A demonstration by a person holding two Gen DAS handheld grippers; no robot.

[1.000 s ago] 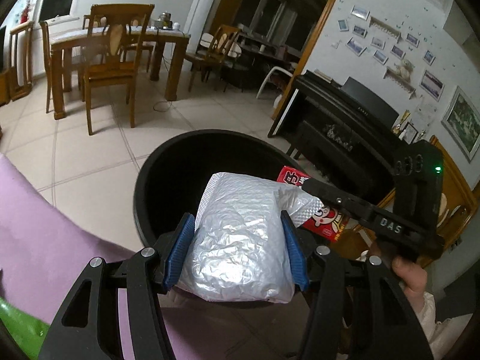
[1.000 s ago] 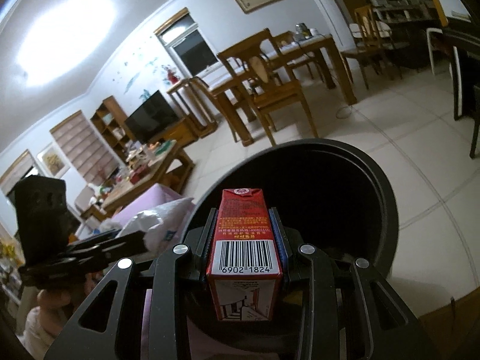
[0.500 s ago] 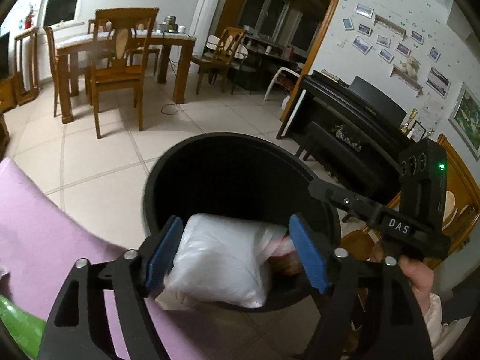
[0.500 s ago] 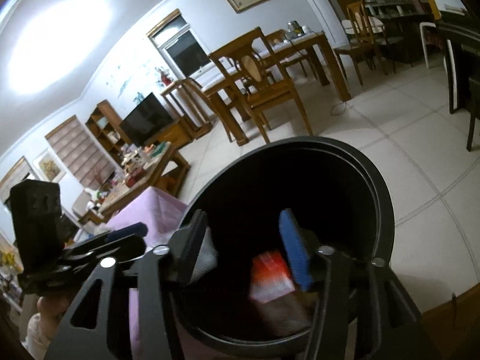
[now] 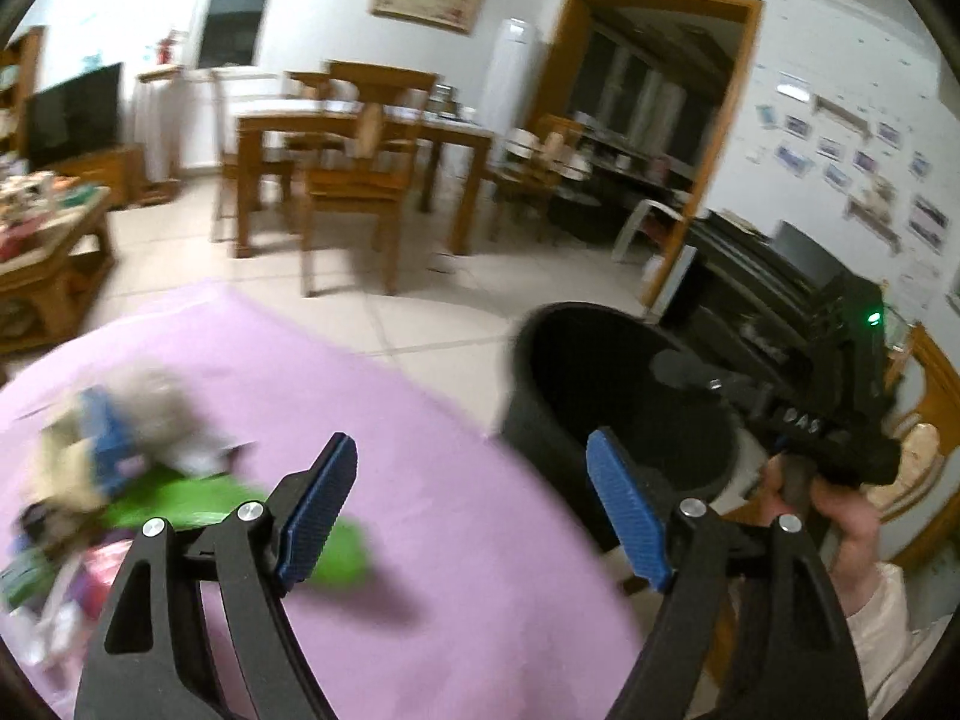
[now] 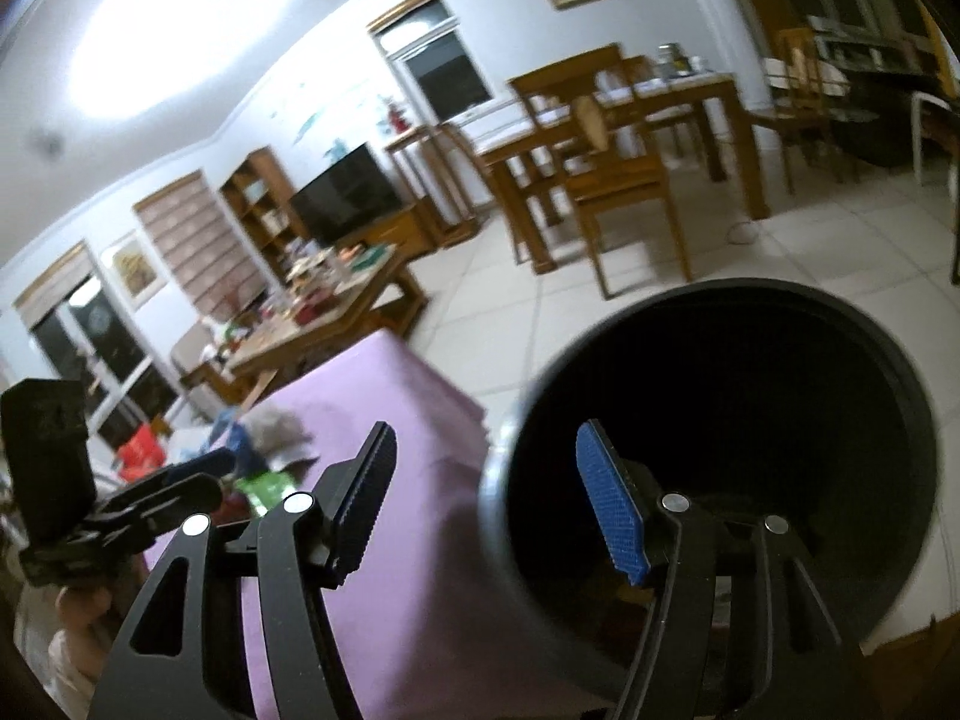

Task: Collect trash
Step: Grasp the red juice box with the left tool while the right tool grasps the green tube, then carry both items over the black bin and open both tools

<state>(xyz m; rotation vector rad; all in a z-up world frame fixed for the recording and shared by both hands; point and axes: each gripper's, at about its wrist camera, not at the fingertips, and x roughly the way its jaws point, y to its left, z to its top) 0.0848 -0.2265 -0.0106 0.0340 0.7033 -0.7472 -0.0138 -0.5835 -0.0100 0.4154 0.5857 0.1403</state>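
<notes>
My left gripper (image 5: 474, 510) is open and empty above the pink tablecloth (image 5: 420, 420), left of the black trash bin (image 5: 540, 396). My right gripper (image 6: 486, 498) is open and empty at the bin's left rim (image 6: 510, 450); the bin's inside is dark. A blurred pile of trash (image 5: 102, 468) lies at the left of the cloth, with a green wrapper (image 5: 198, 498) and a blue and beige carton. The pile also shows in the right wrist view (image 6: 264, 450). Each gripper shows in the other's view, the right one (image 5: 840, 420) over the bin and the left one (image 6: 90, 492) over the pile.
A wooden dining table with chairs (image 5: 354, 150) stands behind on the tiled floor. A low coffee table (image 6: 324, 312) full of items is at the left. A black piano (image 5: 780, 288) stands behind the bin.
Both grippers opened: the silver bubble mailer and the red carton dropped into the bin. Both grippers then swung left, from over the bin toward the pink cloth and the trash pile.
</notes>
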